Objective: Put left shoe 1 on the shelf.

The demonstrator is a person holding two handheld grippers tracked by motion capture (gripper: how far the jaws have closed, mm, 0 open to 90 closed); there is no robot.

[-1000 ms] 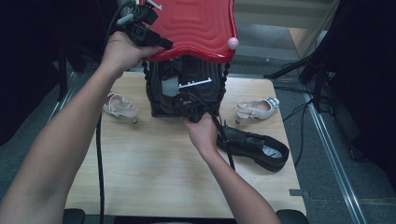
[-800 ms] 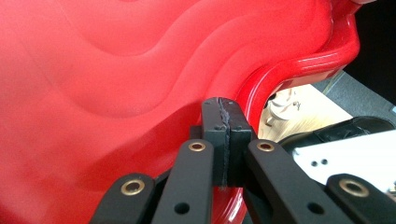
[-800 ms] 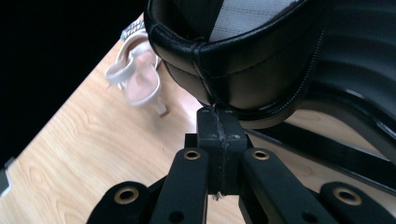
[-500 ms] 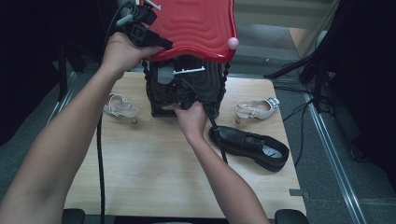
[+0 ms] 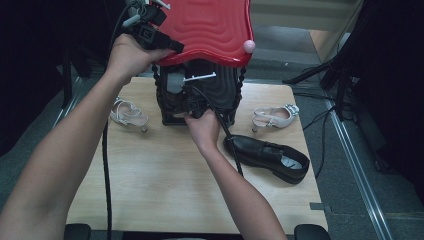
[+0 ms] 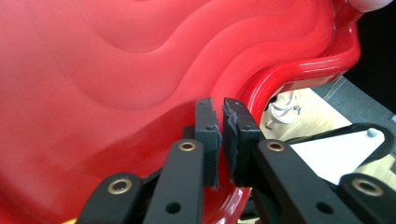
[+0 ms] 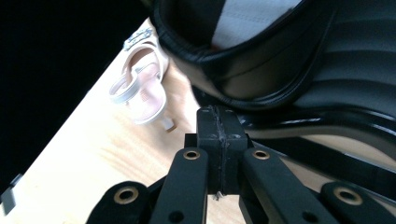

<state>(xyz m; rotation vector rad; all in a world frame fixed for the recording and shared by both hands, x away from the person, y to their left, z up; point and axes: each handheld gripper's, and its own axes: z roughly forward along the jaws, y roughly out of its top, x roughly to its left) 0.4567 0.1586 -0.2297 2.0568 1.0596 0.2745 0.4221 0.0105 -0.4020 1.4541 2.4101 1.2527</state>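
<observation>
On the desk (image 5: 165, 195) stand one black box with a raised red lid (image 5: 210, 25), two pale sandals and one black shoe (image 5: 267, 157); the left gripper (image 6: 222, 135), fingers just parting, pinches the lid's rim, while the right gripper (image 7: 218, 135) is clenched empty at the box (image 5: 200, 95).

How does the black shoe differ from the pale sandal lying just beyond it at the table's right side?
The black shoe is a closed, dark, glossy leather shoe; the pale sandal is open, made of thin whitish straps. The black shoe is clearly bigger than the pale sandal. The black shoe has a low flat sole, while the pale sandal stands on a small heel. Both rest upright on the wooden table, untouched by either gripper.
</observation>
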